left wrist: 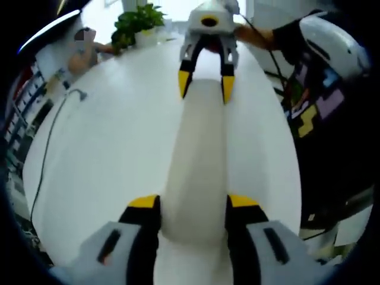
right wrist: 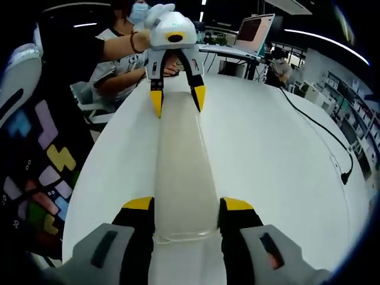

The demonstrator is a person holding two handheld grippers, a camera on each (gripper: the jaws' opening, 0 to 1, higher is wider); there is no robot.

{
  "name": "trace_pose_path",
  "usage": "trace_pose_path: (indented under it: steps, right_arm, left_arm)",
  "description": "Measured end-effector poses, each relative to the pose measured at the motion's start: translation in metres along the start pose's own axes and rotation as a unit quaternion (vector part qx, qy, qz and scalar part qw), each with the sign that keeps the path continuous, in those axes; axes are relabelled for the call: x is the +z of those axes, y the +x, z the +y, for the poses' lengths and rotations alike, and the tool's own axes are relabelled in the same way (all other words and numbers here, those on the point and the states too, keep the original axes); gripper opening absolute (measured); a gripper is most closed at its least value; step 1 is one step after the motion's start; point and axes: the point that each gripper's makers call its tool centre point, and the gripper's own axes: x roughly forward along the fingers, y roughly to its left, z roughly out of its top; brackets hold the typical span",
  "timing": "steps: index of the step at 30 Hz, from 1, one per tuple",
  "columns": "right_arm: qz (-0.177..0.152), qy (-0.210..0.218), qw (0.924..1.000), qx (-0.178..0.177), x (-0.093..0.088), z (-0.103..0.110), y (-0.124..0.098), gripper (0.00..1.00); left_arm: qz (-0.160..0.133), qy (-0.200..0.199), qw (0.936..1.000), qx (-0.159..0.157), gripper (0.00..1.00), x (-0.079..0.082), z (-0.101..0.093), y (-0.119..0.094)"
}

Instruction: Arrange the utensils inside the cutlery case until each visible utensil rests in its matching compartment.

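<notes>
A long, pale, translucent cutlery case (left wrist: 196, 154) lies lengthwise on the white table (left wrist: 113, 136), with a gripper at each end. My left gripper (left wrist: 193, 202) has its yellow-tipped jaws pressed against both sides of the near end. At the far end, my right gripper (left wrist: 206, 80) clamps the case the same way. In the right gripper view the case (right wrist: 181, 160) runs away from my right gripper (right wrist: 187, 205) towards my left gripper (right wrist: 177, 95), held by a gloved hand. The case is frosted, so I cannot make out any utensils inside it.
A black cable (left wrist: 47, 148) trails along the table's left side, and a potted plant (left wrist: 136, 24) stands at the far end. In the right gripper view a laptop (right wrist: 252, 32) sits at the far end, a cable (right wrist: 320, 127) runs along the right, and a seated person (right wrist: 119, 59) is at the far left edge.
</notes>
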Motion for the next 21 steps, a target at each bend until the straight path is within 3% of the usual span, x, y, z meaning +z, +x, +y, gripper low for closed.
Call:
trace_pose_path:
  steps: [9,21]
  right_arm:
    - [-0.029,0.01,0.9994,-0.018,-0.01,-0.008,-0.027,0.43]
    - [-0.056,0.02,0.997,-0.05,-0.035,-0.031,-0.062,0.44]
  left_arm:
    - [-0.011,0.018,0.9998,0.0,0.46,0.029,0.006,0.008]
    - [-0.016,0.038,0.9991,-0.007,0.46,0.066,0.024,0.036]
